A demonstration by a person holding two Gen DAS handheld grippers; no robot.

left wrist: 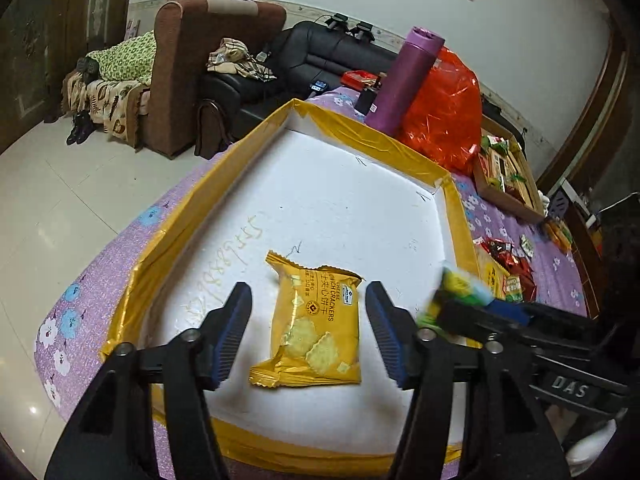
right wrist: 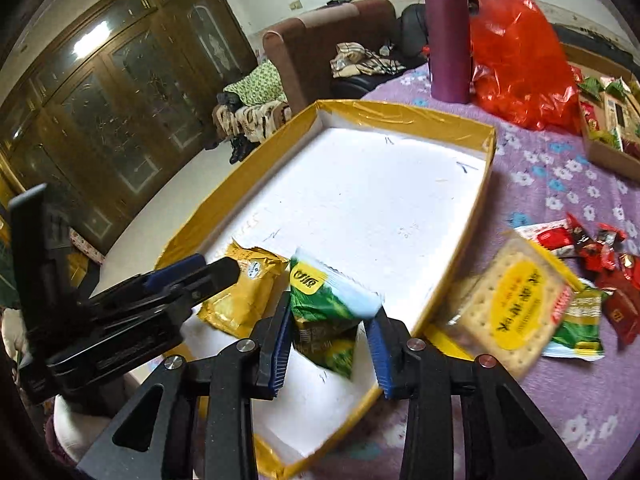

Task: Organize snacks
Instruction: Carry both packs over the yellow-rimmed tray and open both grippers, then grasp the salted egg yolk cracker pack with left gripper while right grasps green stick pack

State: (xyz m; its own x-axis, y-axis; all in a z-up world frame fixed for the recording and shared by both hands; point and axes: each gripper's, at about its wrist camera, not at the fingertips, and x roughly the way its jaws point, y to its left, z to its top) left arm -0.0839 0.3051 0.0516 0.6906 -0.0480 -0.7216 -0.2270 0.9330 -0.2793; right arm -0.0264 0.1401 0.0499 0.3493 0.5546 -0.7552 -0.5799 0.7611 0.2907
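From your left wrist, your left gripper (left wrist: 308, 332) hangs with jaws spread over the cracker pack (left wrist: 314, 320) lying in the tray (left wrist: 224, 176). From your right wrist, your right gripper (right wrist: 330, 344) pinches a green packet (right wrist: 328, 304) above the tray's near corner; loose snacks (right wrist: 560, 280) crowd the desk (right wrist: 560, 184) beside it.

Green snack packet (left wrist: 460, 290) motion-blurred
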